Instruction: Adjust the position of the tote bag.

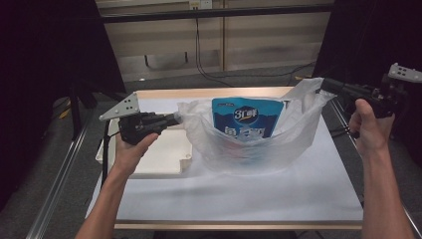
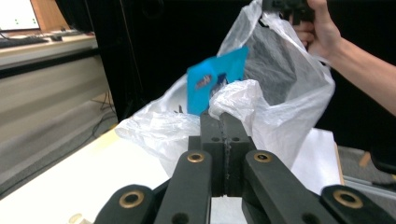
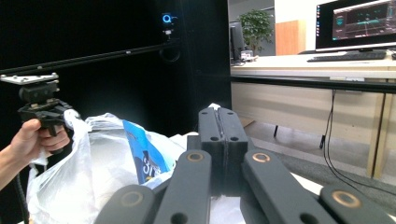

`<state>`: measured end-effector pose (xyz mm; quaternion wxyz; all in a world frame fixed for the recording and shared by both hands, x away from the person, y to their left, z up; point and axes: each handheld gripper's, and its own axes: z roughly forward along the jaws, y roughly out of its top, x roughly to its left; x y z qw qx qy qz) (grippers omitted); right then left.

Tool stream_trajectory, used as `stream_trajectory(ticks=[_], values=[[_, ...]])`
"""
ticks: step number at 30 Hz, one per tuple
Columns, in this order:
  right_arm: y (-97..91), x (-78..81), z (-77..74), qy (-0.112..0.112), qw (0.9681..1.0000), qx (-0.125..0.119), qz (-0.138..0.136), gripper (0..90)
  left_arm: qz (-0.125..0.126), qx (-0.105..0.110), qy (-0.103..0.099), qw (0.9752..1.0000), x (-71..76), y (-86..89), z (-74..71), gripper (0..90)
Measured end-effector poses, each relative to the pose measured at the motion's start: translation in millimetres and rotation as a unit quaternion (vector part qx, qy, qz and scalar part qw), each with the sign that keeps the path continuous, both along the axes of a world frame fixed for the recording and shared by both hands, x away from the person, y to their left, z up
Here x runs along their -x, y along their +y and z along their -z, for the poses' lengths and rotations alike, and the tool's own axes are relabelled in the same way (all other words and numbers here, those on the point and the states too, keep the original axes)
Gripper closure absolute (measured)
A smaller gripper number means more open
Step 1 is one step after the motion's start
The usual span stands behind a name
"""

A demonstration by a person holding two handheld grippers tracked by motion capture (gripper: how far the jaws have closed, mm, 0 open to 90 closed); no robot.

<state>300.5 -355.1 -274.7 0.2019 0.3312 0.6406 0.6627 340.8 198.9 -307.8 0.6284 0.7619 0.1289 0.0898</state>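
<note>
From where I stood, the thin white plastic bag (image 1: pixel 249 144) hung stretched between the two grippers, its belly resting on the white table (image 1: pixel 298 194) and the blue packet (image 1: pixel 247 118) standing upright inside it, leaning a little toward the back. The left gripper (image 1: pixel 175 118) had its jaws pressed together on a bunched fold of the bag's left handle — in the left gripper view the film (image 2: pixel 233 95) puffed out just past the closed tips. The right gripper (image 1: pixel 326 85) was likewise clamped shut on the far handle, raised higher than the left, with the person's right hand (image 1: pixel 367 119) wrapped round its grip. What worried me was the film itself: it looked slippery and was held only by small pinches, so a harder pull apart could, I judged, drag a handle out of the jaws or tear it, and the mouth would fold in over the packet. Lifting unevenly seemed risky too — with the right side already higher, the packet might tip toward the left gripper and slide out of the low lip. As for room, the shallow white tray (image 1: pixel 149 154) lay just beside the bag under the left hand (image 1: pixel 130 149), so a downward move there would meet its rim. The right gripper sat near the table's right edge, with dark curtain close behind it. The front of the table was bare, and overhead looked open.
</note>
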Motion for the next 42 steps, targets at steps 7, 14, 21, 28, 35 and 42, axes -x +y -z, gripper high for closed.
stream_trajectory(ticks=[7,14,21,28,35,42], values=[[0.3,4.9,13.2,0.009,0.9999,0.005,0.003,90.0,-0.001,-0.015,0.012,0.9998,7.3,8.7,14.3,90.0],[-1.2,15.5,30.2,0.012,0.9999,0.008,0.008,90.0,-0.005,-0.042,0.01,0.999,7.7,7.6,25.9,90.0],[-3.7,22.2,48.9,0.014,0.9998,-0.002,0.017,90.0,0.008,-0.049,0.014,0.9987,7.9,5.5,32.4,90.0],[1.2,19.8,63.2,0.024,0.9996,0.002,0.018,90.0,0.001,-0.065,0.015,0.9978,6.7,5.1,38.6,90.0],[1.7,17.0,73.2,0.042,0.9988,0.009,0.022,90.0,0.006,-0.069,0.027,0.9972,6.8,4.2,48.7,90.0],[-0.7,13.1,83.6,0.051,0.9983,0.007,0.025,90.0,0.006,-0.082,0.048,0.9954,1.0,4.8,62.2,90.0]])
